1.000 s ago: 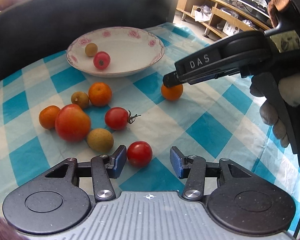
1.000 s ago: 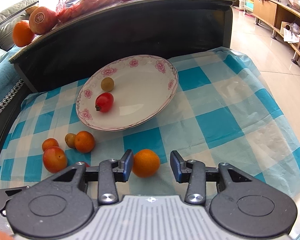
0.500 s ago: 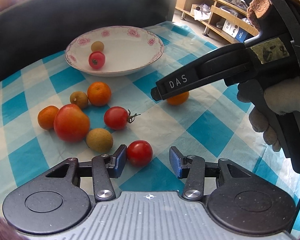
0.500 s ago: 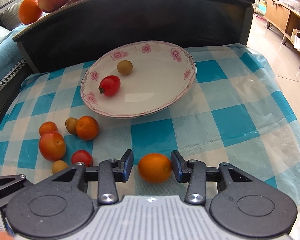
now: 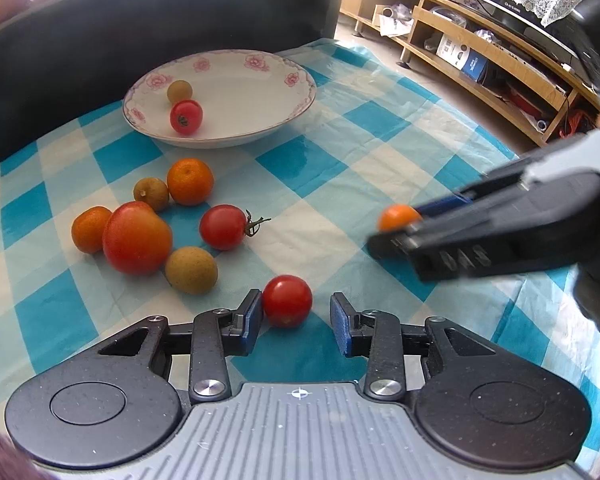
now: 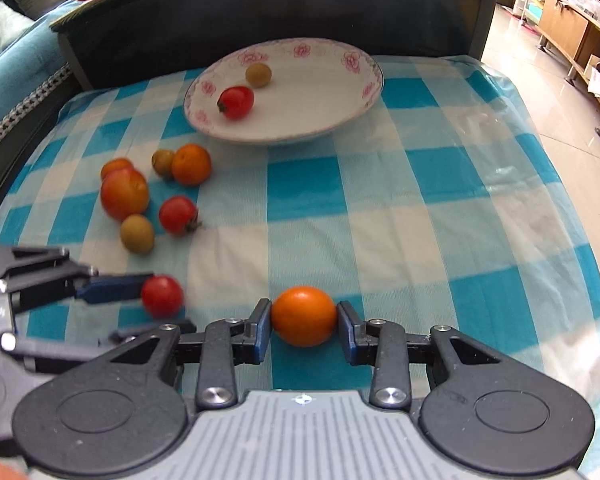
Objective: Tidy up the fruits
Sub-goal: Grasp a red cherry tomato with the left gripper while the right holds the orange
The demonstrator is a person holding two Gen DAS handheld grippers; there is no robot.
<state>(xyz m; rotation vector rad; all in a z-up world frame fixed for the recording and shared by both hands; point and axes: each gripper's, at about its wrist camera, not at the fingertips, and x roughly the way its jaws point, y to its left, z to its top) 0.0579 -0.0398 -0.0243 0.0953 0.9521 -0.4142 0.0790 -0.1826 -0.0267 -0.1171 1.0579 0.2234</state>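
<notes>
Orange (image 6: 304, 316) is pinched between both pads of the right gripper (image 6: 303, 330), centred. Tomato (image 5: 287, 301) is framed by the spread left gripper (image 5: 294, 322), against the left pad, clear of the right.

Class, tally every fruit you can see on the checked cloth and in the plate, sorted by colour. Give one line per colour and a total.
Red: 4, one in the plate, one at the left gripper, two loose
Orange: 3, one in the right gripper
Brown-green: 3, one in the plate
Total: 10
</notes>
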